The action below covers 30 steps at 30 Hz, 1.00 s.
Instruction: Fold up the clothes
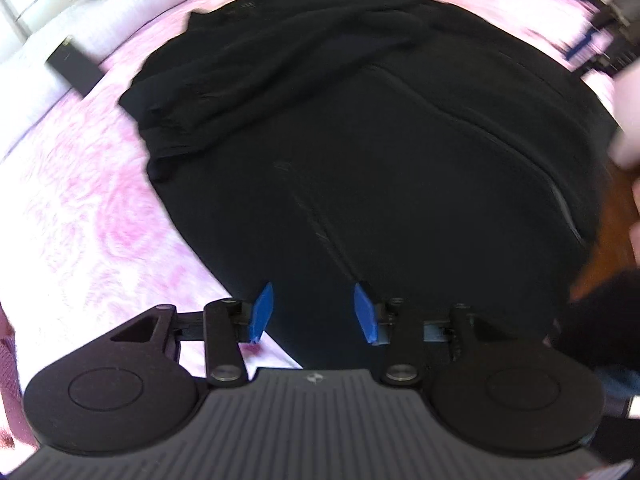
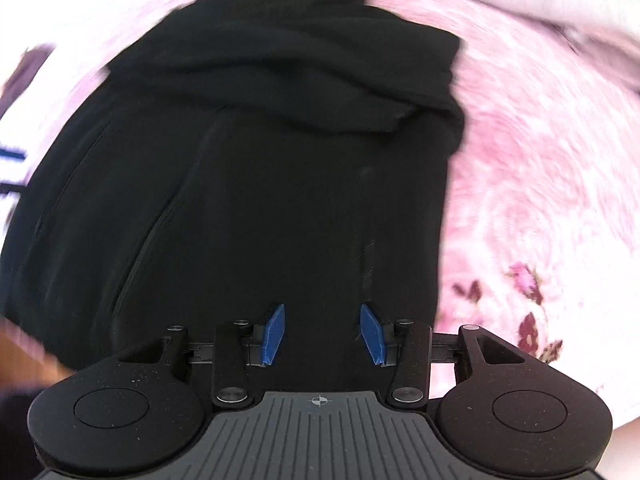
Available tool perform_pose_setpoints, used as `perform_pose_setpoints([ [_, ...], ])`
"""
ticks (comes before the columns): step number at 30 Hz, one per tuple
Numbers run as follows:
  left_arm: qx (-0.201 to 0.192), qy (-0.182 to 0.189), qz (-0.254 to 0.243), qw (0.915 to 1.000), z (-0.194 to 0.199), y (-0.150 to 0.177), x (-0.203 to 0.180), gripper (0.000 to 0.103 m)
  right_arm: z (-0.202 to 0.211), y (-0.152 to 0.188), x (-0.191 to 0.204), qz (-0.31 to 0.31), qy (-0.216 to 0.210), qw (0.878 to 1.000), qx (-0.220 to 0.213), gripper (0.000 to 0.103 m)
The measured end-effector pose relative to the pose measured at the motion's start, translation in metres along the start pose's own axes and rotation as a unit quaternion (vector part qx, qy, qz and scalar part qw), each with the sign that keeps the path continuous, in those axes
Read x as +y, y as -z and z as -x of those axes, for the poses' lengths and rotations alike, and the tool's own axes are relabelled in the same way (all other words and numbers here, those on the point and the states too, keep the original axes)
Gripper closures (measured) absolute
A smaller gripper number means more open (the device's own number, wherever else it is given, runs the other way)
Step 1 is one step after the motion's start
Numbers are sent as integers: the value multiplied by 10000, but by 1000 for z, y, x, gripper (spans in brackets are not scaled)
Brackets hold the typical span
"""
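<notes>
A pink patterned bedspread point(image 1: 88, 208) fills both views, its edges smeared by motion blur. On it lies a black garment point(image 1: 392, 152), spread flat across the middle with a bunched fold of cloth lying across its far end; its near hem is hidden behind both gripper bodies, and its right edge in the left wrist view runs off over what looks like a brown wooden floor point(image 1: 612, 216), though blur makes that uncertain. Seams and a faint line of stitching run down the dark cloth; no readable label or writing shows on it. A dark flat object point(image 1: 74, 66) lies on a pale surface past the bedspread, too blurred to identify. The left gripper point(image 1: 314, 312) sits over the garment's near edge, blue fingers point(image 1: 262, 312) set wide apart with nothing between them. The right gripper point(image 2: 322, 334) is likewise spread wide and empty above the black cloth. Each gripper body bears only a small round emblem, no text.
</notes>
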<state>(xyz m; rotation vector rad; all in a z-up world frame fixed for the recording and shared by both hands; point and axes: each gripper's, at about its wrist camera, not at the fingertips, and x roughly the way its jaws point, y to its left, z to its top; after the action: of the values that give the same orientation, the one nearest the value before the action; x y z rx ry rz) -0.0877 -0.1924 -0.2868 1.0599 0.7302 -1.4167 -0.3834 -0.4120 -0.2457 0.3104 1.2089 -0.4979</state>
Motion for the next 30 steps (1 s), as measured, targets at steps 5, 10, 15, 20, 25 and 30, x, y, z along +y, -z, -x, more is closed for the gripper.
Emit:
perform_pose_setpoints([
  [5,-216,59,-1339,9907,28,42,-80,50,1,31,38,876,-308,9957,-9,57],
  [10,73,-274,-2385,9707,26,68,-145,50,2,51,54,1148,-564,9917,-112,57],
  [15,316,-738,-2833,9557,0,77,-157,51,1,75,54,893,-445,9949,-147,57],
  [20,65,-966,-3093,9460,-14,72,-156,46,-5,98,59,668,-171,9975,-141,57],
  [25,-43,-1017,-2859,9528,-14,70,-122,70,5,117,79,637,76,9976,-278,57],
  [30,-313,-782,-2758,9575,-2,53,-103,93,4,129,129,1591,458,9824,-862,57],
])
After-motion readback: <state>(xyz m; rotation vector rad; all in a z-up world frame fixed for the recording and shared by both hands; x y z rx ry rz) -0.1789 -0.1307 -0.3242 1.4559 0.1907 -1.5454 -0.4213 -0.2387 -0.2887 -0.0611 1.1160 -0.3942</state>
